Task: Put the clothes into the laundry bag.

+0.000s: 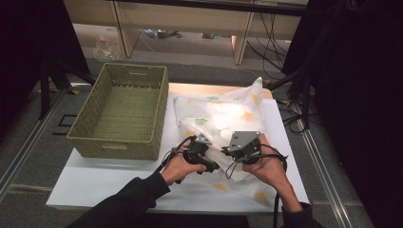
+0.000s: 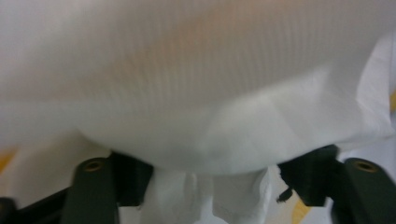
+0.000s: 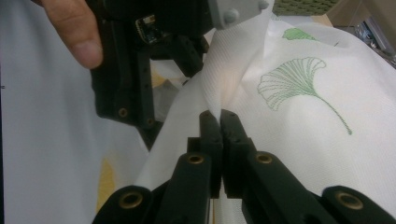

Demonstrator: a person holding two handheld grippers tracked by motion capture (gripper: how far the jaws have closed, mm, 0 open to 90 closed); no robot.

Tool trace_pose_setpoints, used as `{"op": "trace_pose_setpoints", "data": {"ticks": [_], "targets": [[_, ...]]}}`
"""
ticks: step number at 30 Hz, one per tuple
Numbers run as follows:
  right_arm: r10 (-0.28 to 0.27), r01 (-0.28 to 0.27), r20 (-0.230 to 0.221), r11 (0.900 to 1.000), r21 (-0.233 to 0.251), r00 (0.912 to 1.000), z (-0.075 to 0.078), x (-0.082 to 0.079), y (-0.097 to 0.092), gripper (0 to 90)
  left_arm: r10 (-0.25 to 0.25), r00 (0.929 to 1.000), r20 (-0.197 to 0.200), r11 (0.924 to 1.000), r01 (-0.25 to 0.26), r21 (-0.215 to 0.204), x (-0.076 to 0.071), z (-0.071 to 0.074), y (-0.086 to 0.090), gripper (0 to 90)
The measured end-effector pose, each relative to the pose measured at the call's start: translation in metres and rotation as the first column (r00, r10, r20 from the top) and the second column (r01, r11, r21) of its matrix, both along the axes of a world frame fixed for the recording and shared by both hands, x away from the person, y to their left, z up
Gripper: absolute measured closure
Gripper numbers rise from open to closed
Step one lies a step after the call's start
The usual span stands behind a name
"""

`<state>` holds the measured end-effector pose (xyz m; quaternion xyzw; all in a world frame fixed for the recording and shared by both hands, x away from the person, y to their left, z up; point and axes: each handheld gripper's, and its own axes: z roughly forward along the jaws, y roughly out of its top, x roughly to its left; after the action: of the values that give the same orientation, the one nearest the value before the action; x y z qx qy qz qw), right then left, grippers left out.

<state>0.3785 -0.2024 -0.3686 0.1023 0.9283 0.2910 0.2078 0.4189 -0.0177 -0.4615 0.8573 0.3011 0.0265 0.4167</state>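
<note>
- The white cloth [image 1: 223, 118] with leaf prints lies crumpled right of centre in the high view, its long axis running from lower right to upper middle of the frame, beside the woven basket [image 1: 121, 111].
- The right gripper [image 3: 219, 122] has its jaws pressed together on a fold of cloth.
- The left gripper [image 1: 205, 153], just left of it, has jaws apart, cloth bunched between them, unpinched.

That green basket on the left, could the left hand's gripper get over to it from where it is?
Probably yes. The left gripper sits at the cloth, jaws apart with cloth between them, right beside the basket. Nothing stands between them, and the basket's top is open.
</note>
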Motion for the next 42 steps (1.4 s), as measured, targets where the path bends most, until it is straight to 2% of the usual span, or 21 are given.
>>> {"op": "trace_pose_setpoints", "data": {"ticks": [2, 3, 4, 6, 7, 8, 9, 10, 11, 15, 18, 19, 20, 21, 24, 28, 33, 35, 38, 41, 42], "targets": [[0.002, -0.002, 0.004, 1.0, -0.002, 1.0, 0.0, 0.0, 0.001, 90.0, 0.039, 0.9992, 0.01, 0.9972, -0.038, -0.064, 0.004, -0.003, -0.006, 59.5], [0.002, -0.002, 0.007, 1.0, -0.007, 1.0, 0.0, 0.0, 0.001, 90.0, 0.011, 0.9988, 0.048, 0.9995, -0.009, -0.029, 0.007, -0.003, -0.004, 72.8], [0.002, -0.002, -0.001, 1.0, 0.001, 1.0, 0.0, -0.001, 0.001, 90.0, 0.013, 0.9973, 0.073, 0.9994, -0.01, -0.034, 0.011, -0.005, -0.005, 77.5], [0.003, -0.003, 0.006, 1.0, -0.004, 1.0, 0.001, 0.0, 0.0, 90.0, 0.08, 0.9952, 0.055, 0.9925, -0.075, -0.097, 0.014, -0.008, -0.009, 81.1], [0.003, -0.003, 0.001, 1.0, -0.003, 1.0, 0.0, 0.0, 0.0, 90.0, 0.09, 0.9942, 0.059, 0.9904, -0.083, -0.11, 0.016, -0.008, -0.009, 81.9], [0.006, -0.006, 0.0, 1.0, -0.003, 1.0, 0.0, 0.0, 0.0, 90.0, 0.077, 0.9927, 0.093, 0.9942, -0.07, -0.082, 0.018, -0.006, -0.008, 82.5], [0.004, -0.004, -0.006, 1.0, -0.002, 1.0, 0.0, 0.0, 0.0, 90.0, 0.104, 0.9886, 0.109, 0.99, -0.093, -0.106, 0.018, -0.004, -0.011, 82.8], [0.004, -0.004, -0.018, 1.0, -0.003, 0.9998, 0.0, -0.001, 0.0, 90.0, 0.11, 0.9851, 0.133, 0.9898, -0.097, -0.104, 0.018, -0.001, -0.011, 82.9], [0.012, -0.012, -0.017, 0.9999, -0.001, 0.9998, 0.001, -0.001, 0.0, 90.0, 0.147, 0.9785, 0.144, 0.9815, -0.126, -0.144, 0.019, 0.001, -0.013, 82.9], [0.026, -0.026, -0.019, 0.9995, 0.019, 0.9995, 0.004, -0.002, -0.003, 90.0, 0.207, 0.963, 0.172, 0.9696, -0.179, -0.167, 0.03, 0.008, -0.013, 82.6], [0.024, -0.024, -0.027, 0.9997, 0.007, 0.9993, -0.001, 0.0, -0.003, 90.0, 0.237, 0.9619, 0.136, 0.9647, -0.217, -0.149, 0.042, 0.0, -0.011, 79.2], [0.023, -0.023, -0.026, 0.9997, -0.004, 0.9994, -0.003, 0.002, -0.003, 90.0, 0.213, 0.9707, 0.112, 0.9721, -0.199, -0.125, 0.044, -0.003, -0.01, 76.1], [0.033, -0.033, -0.015, 0.9994, -0.013, 0.9994, -0.006, 0.005, -0.003, 90.0, 0.201, 0.9769, 0.073, 0.9746, -0.192, -0.115, 0.044, -0.005, -0.008, 72.1], [0.019, -0.02, -0.033, 0.9998, -0.008, 0.9993, -0.007, 0.004, -0.003, 90.0, 0.205, 0.9763, 0.069, 0.9739, -0.197, -0.113, 0.041, -0.005, -0.007, 69.1], [0.018, -0.018, -0.02, 0.9998, -0.005, 0.9996, -0.005, 0.005, -0.006, 90.0, 0.155, 0.987, 0.041, 0.9858, -0.152, -0.071, 0.032, -0.003, 0.0, 53.5], [0.006, -0.006, -0.017, 1.0, 0.003, 0.9998, -0.002, 0.004, -0.008, 90.0, 0.108, 0.9923, 0.061, 0.9941, -0.107, -0.017, 0.012, 0.003, 0.012, 38.2], [-0.004, 0.004, -0.009, 1.0, 0.007, 1.0, -0.003, 0.004, -0.005, 90.0, 0.066, 0.9978, -0.008, 0.9969, -0.066, -0.042, -0.009, 0.003, 0.015, 22.2], [0.007, -0.007, -0.017, 1.0, -0.002, 0.9998, -0.003, 0.005, -0.005, 90.0, 0.054, 0.9985, -0.01, 0.9984, -0.054, -0.016, -0.011, 0.0, 0.011, 19.4], [0.008, -0.008, -0.012, 1.0, -0.005, 0.9999, -0.004, 0.005, -0.004, 90.0, 0.056, 0.9973, -0.048, 0.9973, -0.059, -0.044, -0.008, -0.004, -0.003, 20.2], [0.009, -0.009, -0.01, 0.9999, -0.004, 0.9999, -0.005, 0.006, -0.006, 90.0, 0.064, 0.9973, -0.035, 0.9963, -0.066, -0.055, -0.007, -0.001, -0.013, 20.8], [0.004, -0.004, -0.015, 1.0, 0.0, 0.9999, -0.004, 0.006, -0.006, 90.0, 0.042, 0.9987, -0.028, 0.9986, -0.042, -0.032, -0.004, 0.002, -0.014, 20.5]]}}
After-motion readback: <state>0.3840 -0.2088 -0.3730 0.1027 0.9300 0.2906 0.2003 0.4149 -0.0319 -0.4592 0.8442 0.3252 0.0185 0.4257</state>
